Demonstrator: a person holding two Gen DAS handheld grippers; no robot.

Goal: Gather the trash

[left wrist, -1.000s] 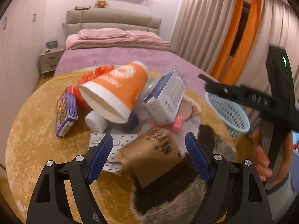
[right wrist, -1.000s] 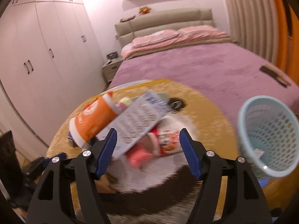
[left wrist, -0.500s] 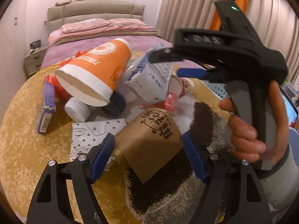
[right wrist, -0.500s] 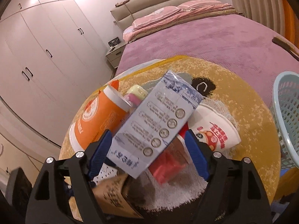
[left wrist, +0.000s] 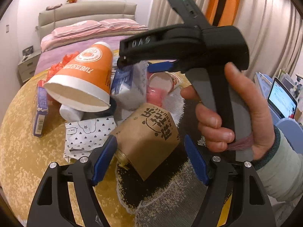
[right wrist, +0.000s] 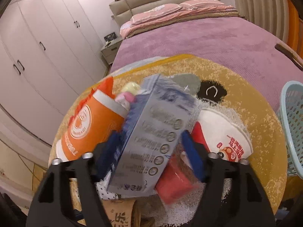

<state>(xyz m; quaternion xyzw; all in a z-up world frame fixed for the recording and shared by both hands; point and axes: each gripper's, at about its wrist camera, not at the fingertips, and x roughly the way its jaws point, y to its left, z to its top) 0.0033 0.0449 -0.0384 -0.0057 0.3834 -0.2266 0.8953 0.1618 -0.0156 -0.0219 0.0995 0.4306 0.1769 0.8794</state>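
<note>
A pile of trash lies on a round yellow rug (left wrist: 22,151). My left gripper (left wrist: 149,157) is open, its jaws on either side of a brown paper bag (left wrist: 149,138) without touching it. My right gripper (right wrist: 151,151) is open with its blue pads either side of a blue-grey carton (right wrist: 153,138); the carton also shows in the left wrist view (left wrist: 126,87). An orange paper cup (left wrist: 85,79) lies on its side to the left. A white noodle cup (right wrist: 227,140) and a red cup (right wrist: 176,181) lie to the right.
A light blue mesh basket (right wrist: 291,128) stands at the rug's right edge. A blue box (left wrist: 40,109), a white bottle (left wrist: 71,113) and a patterned wrapper (left wrist: 87,134) lie by the pile. A purple bed (right wrist: 208,41) is behind, wardrobes (right wrist: 37,47) on the left.
My right gripper moved in over the pile and its jaws now straddle the blue-grey carton. My left gripper came closer around the brown bag.
</note>
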